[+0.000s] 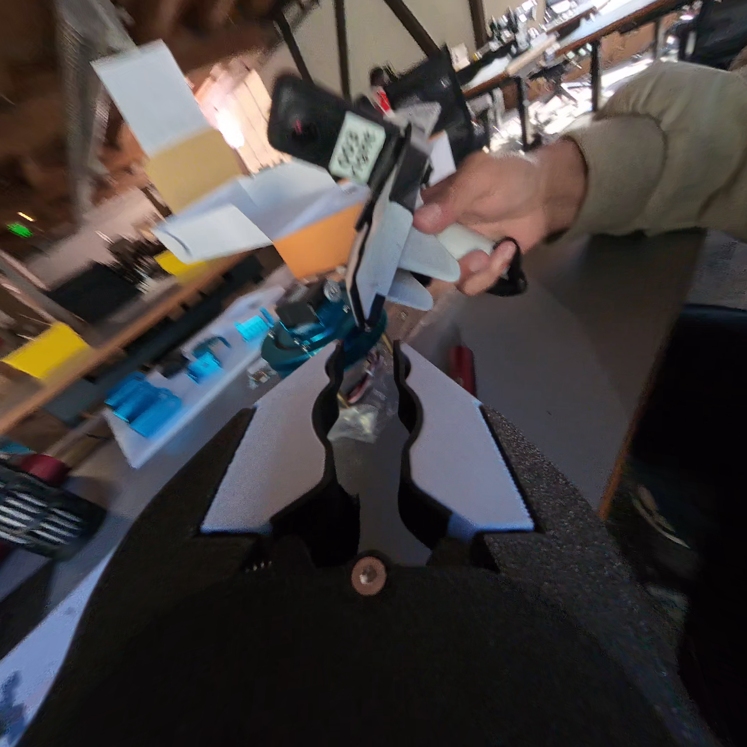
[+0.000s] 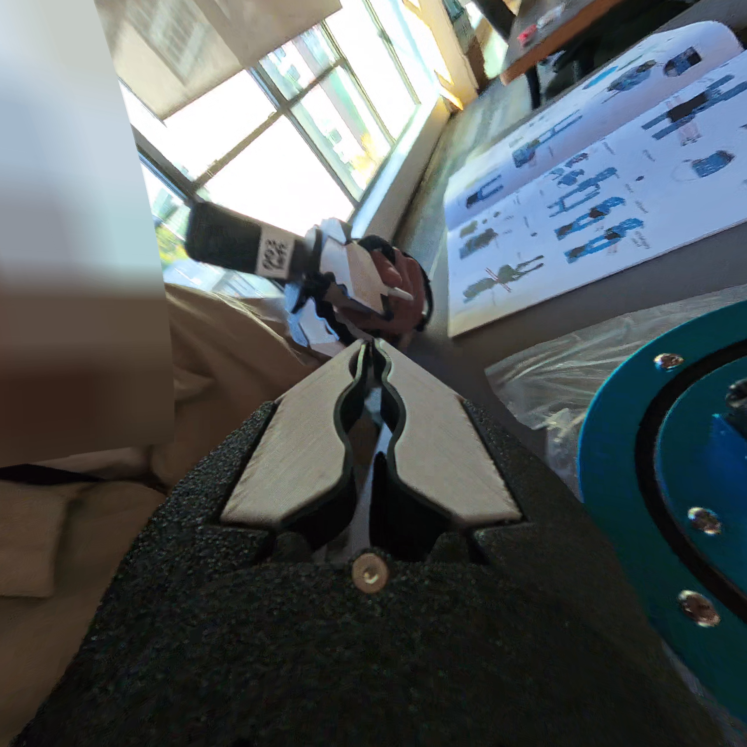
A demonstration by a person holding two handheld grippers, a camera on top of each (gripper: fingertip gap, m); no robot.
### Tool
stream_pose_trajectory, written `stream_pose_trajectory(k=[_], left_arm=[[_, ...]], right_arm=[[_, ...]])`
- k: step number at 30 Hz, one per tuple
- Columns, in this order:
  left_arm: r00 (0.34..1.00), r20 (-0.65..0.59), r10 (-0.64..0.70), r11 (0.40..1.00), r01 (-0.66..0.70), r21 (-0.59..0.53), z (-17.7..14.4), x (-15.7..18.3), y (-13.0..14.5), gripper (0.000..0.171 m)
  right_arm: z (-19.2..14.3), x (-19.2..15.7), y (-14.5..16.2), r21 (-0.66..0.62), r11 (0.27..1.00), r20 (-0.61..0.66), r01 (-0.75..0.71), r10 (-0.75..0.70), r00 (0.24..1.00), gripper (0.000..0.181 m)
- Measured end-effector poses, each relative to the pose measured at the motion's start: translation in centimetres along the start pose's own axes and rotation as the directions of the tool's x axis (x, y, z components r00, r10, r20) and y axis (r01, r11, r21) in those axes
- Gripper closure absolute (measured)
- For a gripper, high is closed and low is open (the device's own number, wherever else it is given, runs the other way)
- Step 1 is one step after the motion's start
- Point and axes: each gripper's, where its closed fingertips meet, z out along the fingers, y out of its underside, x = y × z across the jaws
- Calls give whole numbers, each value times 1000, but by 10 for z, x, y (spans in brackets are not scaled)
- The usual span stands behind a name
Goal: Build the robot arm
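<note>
Left gripper (image 1: 366, 347) raised above the table (image 1: 545, 384), jaws narrowly parted, empty, aimed at the teal round base (image 1: 307, 343) just beyond. Right gripper (image 2: 370, 343) nearly closed, seemingly empty; teal round base (image 2: 663, 485) close alongside, beside clear plastic bag (image 2: 566, 384).

round base (image 2: 630, 505) on plastic bag (image 2: 545, 388) | printed sheet (image 2: 586, 210) behind bag, on table (image 1: 545, 364)
</note>
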Motion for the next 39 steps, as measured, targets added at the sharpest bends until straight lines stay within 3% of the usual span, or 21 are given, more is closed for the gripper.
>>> stream_pose_trajectory(k=[2,5,19,23,29,34,39], left_arm=[[993,91,71,996,-76,43,-2,-6,-9,154],[985,117,129,990,-134,40,0,-2,-10,156],[975,141,171,979,-184,83,-2,3,-22,168],[963,197,184,976,-203,82,-4,-4,-25,171],[962,176,210,971,-226,79,-5,0,-27,171],[980,112,162,982,-171,80,-7,3,-25,153],[986,11,168,984,-168,65,-8,14,-19,160]], right_arm=[[-4,-8,-8,62,993,106,-102,95,990,181],[-8,-16,-11,86,981,202,-176,156,967,181],[1,-19,-3,47,987,199,-153,141,970,181],[-1,-18,-6,68,983,214,-171,153,965,181],[-1,-18,-7,74,982,210,-172,153,966,181],[-3,-21,-3,42,992,190,-118,108,976,181],[0,-27,16,-71,997,174,-17,30,984,181]])
